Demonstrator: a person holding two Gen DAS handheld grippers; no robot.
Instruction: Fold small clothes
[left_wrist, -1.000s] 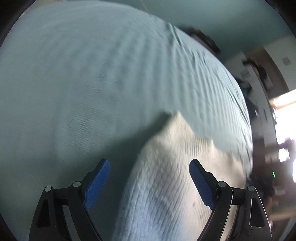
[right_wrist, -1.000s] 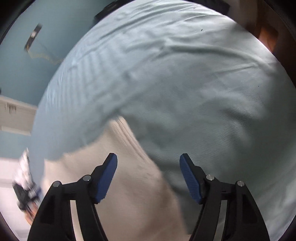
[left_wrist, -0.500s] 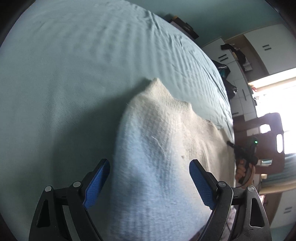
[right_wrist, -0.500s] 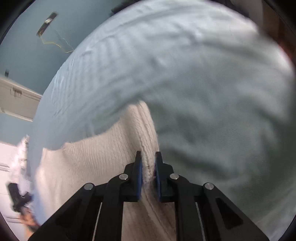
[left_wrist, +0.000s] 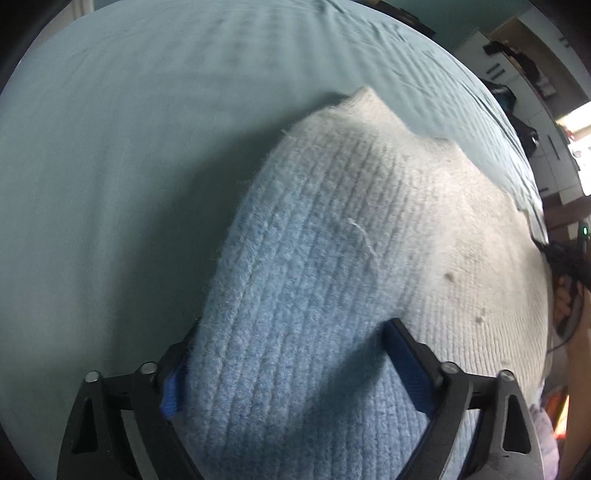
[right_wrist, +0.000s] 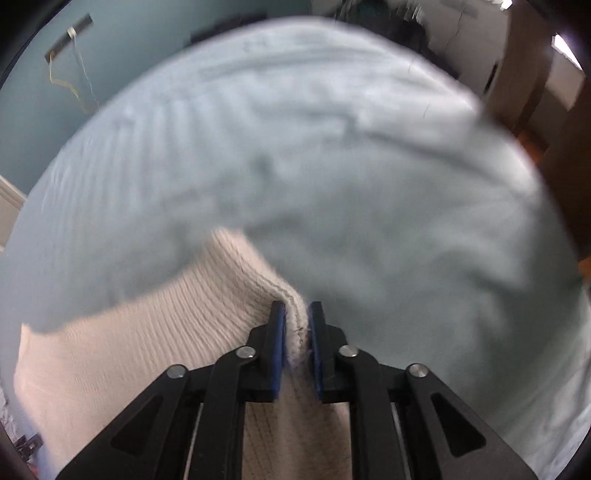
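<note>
Right gripper (right_wrist: 296, 325) pinching knit garment (right_wrist: 155, 354) edge, jaws easing apart; left gripper (left_wrist: 291, 369) opening, wide astride cloth. Clamp left before lifting off bedsheet (left_wrist: 110, 166).

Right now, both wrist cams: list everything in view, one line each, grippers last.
knit garment: 1, cream with a pale blue part, lying on the bed sheet, bunched between both grippers.
bed sheet: 1, pale teal, wrinkled, under the garment, fills most of both views.
wall: teal, behind the bed.
cabinets: white, far right in the left wrist view, blurred.
dangling cord: 1, yellowish, on the wall, upper left in the right wrist view.
left gripper: black, blue pads, jaws wide and opening, garment between them.
right gripper: black, blue pads, pinching the garment's edge, jaws starting to open.
</note>
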